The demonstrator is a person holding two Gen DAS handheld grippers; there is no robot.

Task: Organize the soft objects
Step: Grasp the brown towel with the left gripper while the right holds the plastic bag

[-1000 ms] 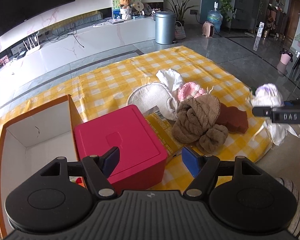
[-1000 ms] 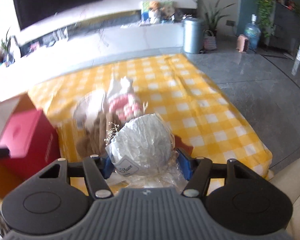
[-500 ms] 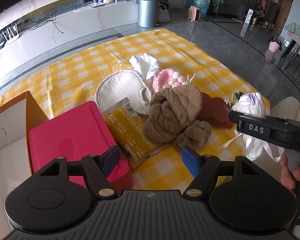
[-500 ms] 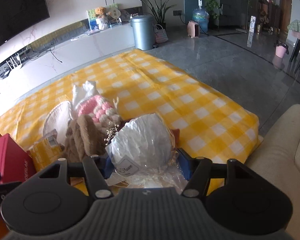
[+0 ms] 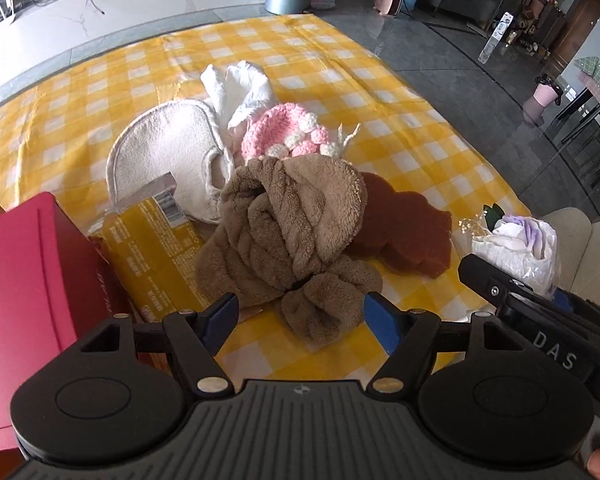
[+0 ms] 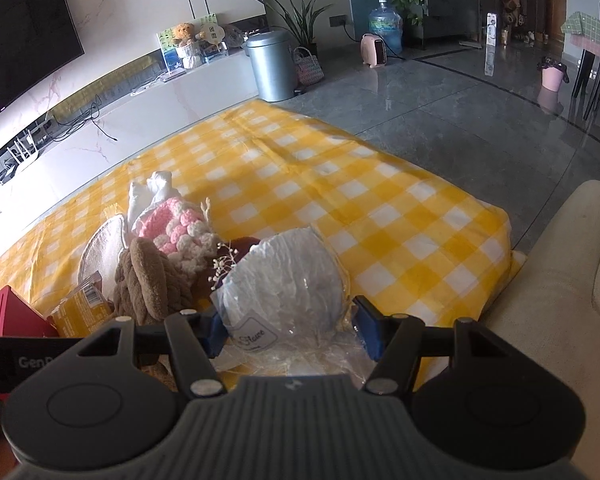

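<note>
While hovering with blue pads spread wide and empty, left tool [image 5: 300, 316] frames the brown plush towel [image 5: 288, 232] on the yellow checked worktop [image 5: 420, 132]. Right tool [image 6: 286, 330] clamped on wrapped bouquet [image 6: 288, 284], beside the pink crochet piece [image 6: 176, 224].

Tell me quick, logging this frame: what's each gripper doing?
Left gripper: open, empty, above the brown towel.
Right gripper: shut on the wrapped bouquet.
</note>
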